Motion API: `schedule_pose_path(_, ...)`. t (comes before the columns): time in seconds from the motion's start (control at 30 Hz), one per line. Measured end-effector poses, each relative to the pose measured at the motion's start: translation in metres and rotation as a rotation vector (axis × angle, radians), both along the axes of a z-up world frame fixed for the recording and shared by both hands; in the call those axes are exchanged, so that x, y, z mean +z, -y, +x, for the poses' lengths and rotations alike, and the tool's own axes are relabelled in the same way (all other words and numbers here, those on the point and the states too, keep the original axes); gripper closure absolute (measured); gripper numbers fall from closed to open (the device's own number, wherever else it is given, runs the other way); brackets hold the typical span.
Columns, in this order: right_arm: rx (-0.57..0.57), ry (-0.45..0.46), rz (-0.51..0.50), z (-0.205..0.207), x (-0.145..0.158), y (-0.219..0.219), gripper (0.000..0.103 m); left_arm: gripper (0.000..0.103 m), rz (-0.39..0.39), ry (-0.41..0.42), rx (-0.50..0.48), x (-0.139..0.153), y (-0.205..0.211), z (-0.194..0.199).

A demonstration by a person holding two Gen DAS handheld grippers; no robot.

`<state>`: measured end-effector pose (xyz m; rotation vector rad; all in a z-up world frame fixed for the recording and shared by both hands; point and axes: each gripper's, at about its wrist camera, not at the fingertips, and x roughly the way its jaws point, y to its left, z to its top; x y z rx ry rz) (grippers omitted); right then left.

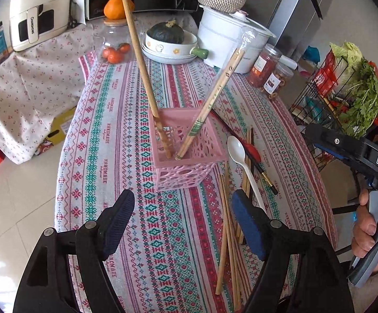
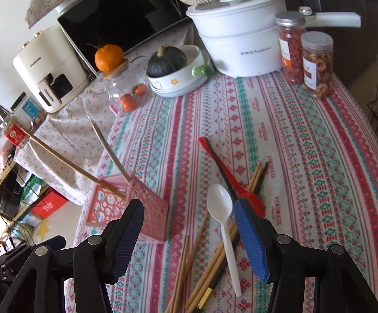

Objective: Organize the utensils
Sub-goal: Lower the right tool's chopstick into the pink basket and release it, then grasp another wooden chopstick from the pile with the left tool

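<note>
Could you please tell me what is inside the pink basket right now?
The pink basket holds two things, both leaning: a bare bamboo chopstick and a plastic-wrapped chopstick pair. Its walls hide part of the floor, so smaller items cannot be ruled out.

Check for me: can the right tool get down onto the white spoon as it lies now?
Probably yes. The right tool is open with nothing between its fingers, and the white spoon lies uppermost on the loose chopsticks, nothing covering it.

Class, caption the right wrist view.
Open right gripper above white plastic spoon; pink perforated basket holds two chopsticks.
</note>
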<state>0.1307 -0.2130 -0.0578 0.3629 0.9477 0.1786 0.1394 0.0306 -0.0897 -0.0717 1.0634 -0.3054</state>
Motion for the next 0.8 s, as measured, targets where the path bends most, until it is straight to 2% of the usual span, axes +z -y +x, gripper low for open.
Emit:
schedule_pose_path(0.2, -0.009, -0.111, -0.055, -0.008, -0.025, 0.023, 0.037, 0.024, 0.003, -0.043, -0.062, -0.012, 0.033, -0.004)
schedule_pose_path(0.43, -0.002, -0.198, -0.085, -0.010, -0.044, 0.039, 0.035, 0.026, 0.012, -0.106, -0.117, -0.033, 0.066, -0.003)
schedule_pose_path(0.53, 0.002, -0.235, -0.102, -0.010, -0.052, 0.043, 0.032, 0.034, 0.015, -0.135, -0.130, -0.043, 0.076, 0.000)
schedule_pose_path(0.67, 0.008, -0.290, -0.093, -0.008, -0.062, 0.046, 0.031, 0.049, 0.033, -0.174, -0.135, -0.061, 0.088, 0.006)
schedule_pose_path(0.8, 0.015, -0.310, -0.076, -0.008, -0.064, 0.047, 0.030, 0.073, 0.068, -0.201, -0.139, -0.078, 0.098, 0.011)
